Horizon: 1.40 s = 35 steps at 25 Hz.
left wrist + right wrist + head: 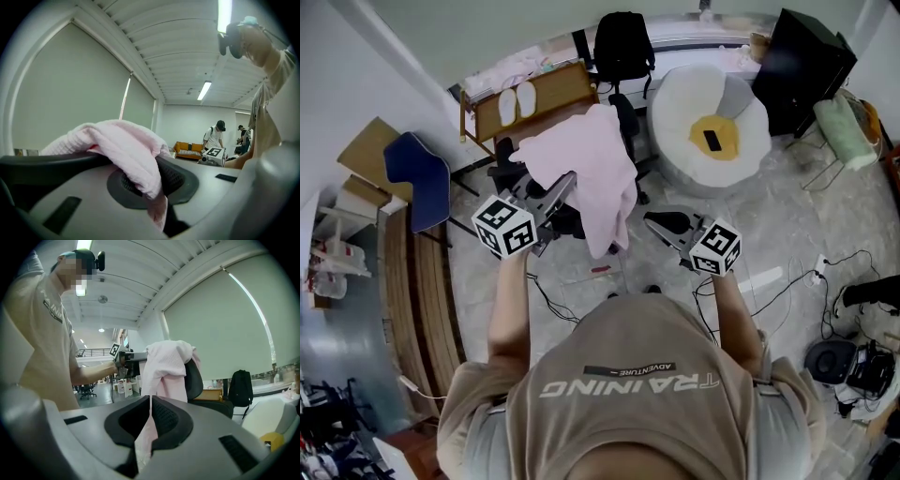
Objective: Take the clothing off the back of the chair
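Pink cloth [586,173], one piece, hangs on one black chair [626,117]. Two grippers reach out almost level; left gripper [564,183] and right gripper [650,219] each pinch the cloth.

The clothing [586,159] is soft pink. The chair [196,378] is black. Your left gripper [565,185] and right gripper [652,221] are grey and black, each with a white cube with black squares. The beanbag [675,112] is white with a yellow middle.
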Motion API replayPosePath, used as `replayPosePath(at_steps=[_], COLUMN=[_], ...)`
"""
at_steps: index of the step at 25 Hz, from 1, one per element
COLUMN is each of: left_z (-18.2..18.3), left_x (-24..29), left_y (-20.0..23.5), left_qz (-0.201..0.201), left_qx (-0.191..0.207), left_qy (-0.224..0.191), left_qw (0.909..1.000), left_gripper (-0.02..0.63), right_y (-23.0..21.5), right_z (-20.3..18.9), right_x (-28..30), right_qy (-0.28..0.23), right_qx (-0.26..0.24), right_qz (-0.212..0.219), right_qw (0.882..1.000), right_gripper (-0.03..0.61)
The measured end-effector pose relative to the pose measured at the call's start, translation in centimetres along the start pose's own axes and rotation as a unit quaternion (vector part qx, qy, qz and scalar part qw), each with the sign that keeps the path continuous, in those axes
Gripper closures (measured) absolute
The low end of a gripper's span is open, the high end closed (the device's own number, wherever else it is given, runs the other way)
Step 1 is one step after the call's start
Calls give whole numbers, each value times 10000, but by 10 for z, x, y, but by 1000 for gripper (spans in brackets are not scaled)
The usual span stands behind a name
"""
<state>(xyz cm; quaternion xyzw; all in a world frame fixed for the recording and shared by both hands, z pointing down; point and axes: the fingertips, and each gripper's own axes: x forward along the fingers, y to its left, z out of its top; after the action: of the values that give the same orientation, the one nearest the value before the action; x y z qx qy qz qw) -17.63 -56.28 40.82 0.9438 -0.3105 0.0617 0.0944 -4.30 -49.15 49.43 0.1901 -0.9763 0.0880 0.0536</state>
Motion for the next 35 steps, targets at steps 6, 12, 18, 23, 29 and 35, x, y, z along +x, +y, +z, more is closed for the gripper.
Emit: replayPosePath(at_steps=[6, 12, 18, 23, 29, 35], left_z=[18, 33, 47, 44, 38, 29], left_x=[-7, -23, -55, -61, -78, -112], left_y=[-15, -43, -77, -110, -141, -199], left_qz=[-317, -886, -1391, -1364, -994, -474], left_qx=[70, 200, 172, 361, 276, 281], left_qy=[-618, -1201, -1856, -1895, -1942, -2156], left_qw=[9976, 9886, 9726, 9717, 9755, 9749], left_gripper=[569, 571, 571, 569, 569, 571], right_y=[4, 17, 39, 67, 93, 140], right_z=[0, 6, -4, -16, -15, -24], right_x=[0, 2, -5, -28, -59, -94], right_qy=[38, -4, -50, -137, -203, -158], right_qx=[-15, -45, 41, 66, -5, -111], right_qz=[31, -52, -302, -343, -172, 349], right_qw=[10000, 10000, 9995, 9993, 9996, 9992], right_gripper=[540, 540, 540, 540, 540, 540])
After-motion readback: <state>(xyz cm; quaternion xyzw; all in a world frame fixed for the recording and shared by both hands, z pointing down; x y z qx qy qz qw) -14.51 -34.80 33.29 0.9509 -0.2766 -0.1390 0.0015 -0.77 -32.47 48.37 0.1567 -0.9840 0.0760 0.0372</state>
